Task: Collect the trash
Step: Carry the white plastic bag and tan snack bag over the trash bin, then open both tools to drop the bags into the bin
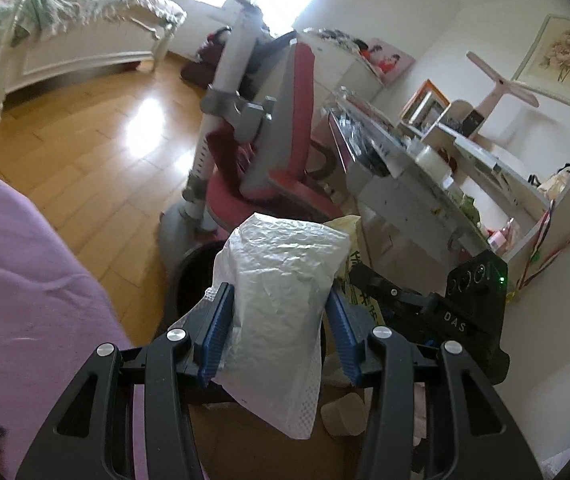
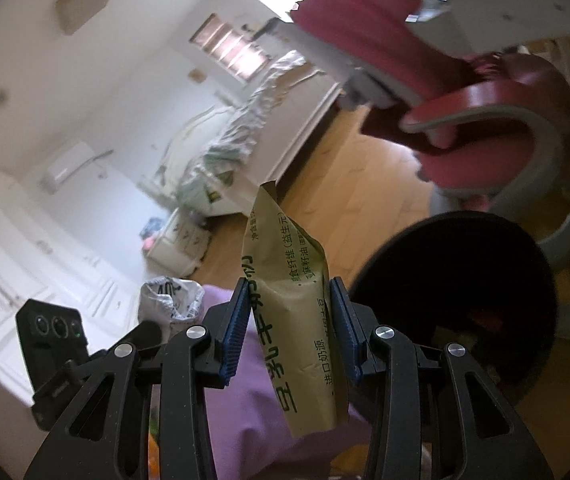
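In the left wrist view my left gripper [image 1: 279, 300] is shut on a crinkled silver-white wrapper [image 1: 281, 280], which stands up between the blue pads. Behind it and low to the left is the rim of a black bin [image 1: 191, 272]. The right gripper's black housing [image 1: 473, 308] sits close on the right, with a yellow-green wrapper [image 1: 345, 226] peeking past the silver one. In the right wrist view my right gripper [image 2: 289, 292] is shut on that yellow-green printed wrapper [image 2: 291, 300]. The black bin [image 2: 457, 280] gapes just to its right, with some litter inside.
A red and grey desk chair [image 1: 281, 128] stands beyond the bin on the wooden floor [image 1: 85, 140]. A cluttered desk [image 1: 417, 160] lies to the right and a white bed [image 1: 73, 48] at the far left. A person's purple garment [image 1: 17, 272] fills the left. Below lies a cardboard box with a paper cup [image 1: 343, 414].
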Action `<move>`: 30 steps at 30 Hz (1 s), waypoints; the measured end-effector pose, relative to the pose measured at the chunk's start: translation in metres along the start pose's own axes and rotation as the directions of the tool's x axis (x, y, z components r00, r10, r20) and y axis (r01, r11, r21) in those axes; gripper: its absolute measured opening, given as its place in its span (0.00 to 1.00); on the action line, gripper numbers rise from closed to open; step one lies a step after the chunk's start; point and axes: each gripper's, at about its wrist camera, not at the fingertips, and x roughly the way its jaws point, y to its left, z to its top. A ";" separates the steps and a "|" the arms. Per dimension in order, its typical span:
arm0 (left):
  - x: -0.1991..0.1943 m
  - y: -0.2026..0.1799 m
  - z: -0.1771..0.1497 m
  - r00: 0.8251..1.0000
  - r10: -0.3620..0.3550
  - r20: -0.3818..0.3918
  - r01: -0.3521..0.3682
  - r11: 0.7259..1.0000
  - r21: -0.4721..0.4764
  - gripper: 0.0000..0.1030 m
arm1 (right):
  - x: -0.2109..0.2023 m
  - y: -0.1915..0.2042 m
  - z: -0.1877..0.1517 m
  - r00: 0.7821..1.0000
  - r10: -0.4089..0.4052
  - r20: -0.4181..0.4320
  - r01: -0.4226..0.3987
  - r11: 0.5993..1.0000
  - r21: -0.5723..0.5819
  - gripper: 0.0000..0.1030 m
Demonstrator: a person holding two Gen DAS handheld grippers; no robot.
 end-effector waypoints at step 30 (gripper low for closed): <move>0.123 -0.005 -0.024 0.972 0.042 -0.231 -0.044 0.999 -0.002 0.45 | 0.021 -0.097 -0.016 0.992 -0.122 -0.034 0.126 0.981 0.151 0.39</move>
